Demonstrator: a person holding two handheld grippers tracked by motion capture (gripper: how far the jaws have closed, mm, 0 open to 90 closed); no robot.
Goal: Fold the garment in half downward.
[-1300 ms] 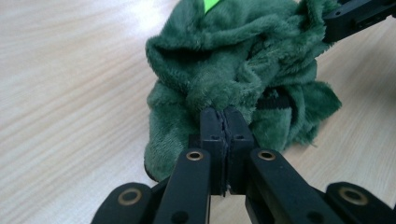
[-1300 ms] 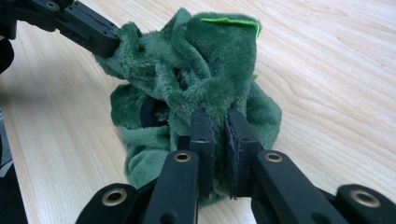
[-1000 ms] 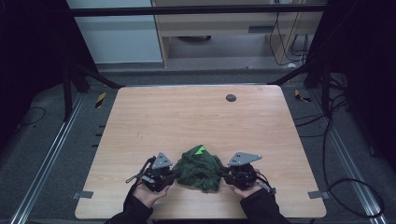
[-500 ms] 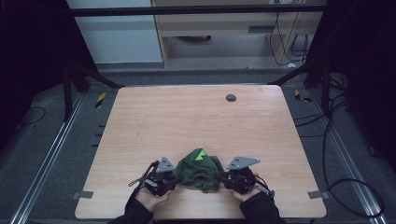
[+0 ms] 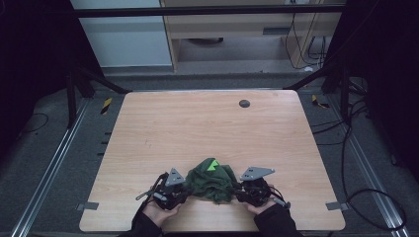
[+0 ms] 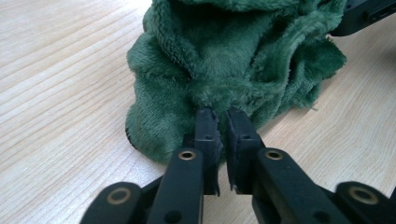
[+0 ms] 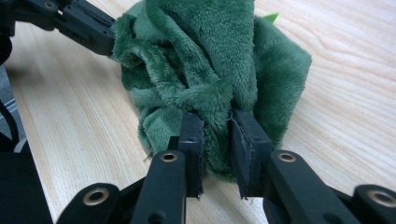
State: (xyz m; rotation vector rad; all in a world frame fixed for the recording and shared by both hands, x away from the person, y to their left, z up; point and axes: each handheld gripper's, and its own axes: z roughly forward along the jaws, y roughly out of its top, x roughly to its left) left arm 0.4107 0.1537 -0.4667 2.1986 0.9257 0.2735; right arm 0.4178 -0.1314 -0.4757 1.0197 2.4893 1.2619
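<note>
A crumpled dark green plush cloth (image 5: 212, 178) with a lime tag (image 5: 213, 165) lies near the table's front edge. My left gripper (image 5: 185, 186) is at its left side. In the left gripper view the jaws (image 6: 222, 112) have just been opening; a slim gap shows between them and the cloth (image 6: 224, 60) touches their tips. My right gripper (image 5: 239, 190) is at the cloth's right side. Its jaws (image 7: 217, 114) have also just been opening, but a fold of cloth (image 7: 210, 60) still fills the space between the pads.
The wooden table (image 5: 197, 123) has a small dark round hole (image 5: 244, 103) near its far edge. Dark frame bars and cables run around the table. The front edge lies just under the person's hands.
The cloth heap with its lime tag has sunk slightly toward the front edge. Both hands stay at its sides.
</note>
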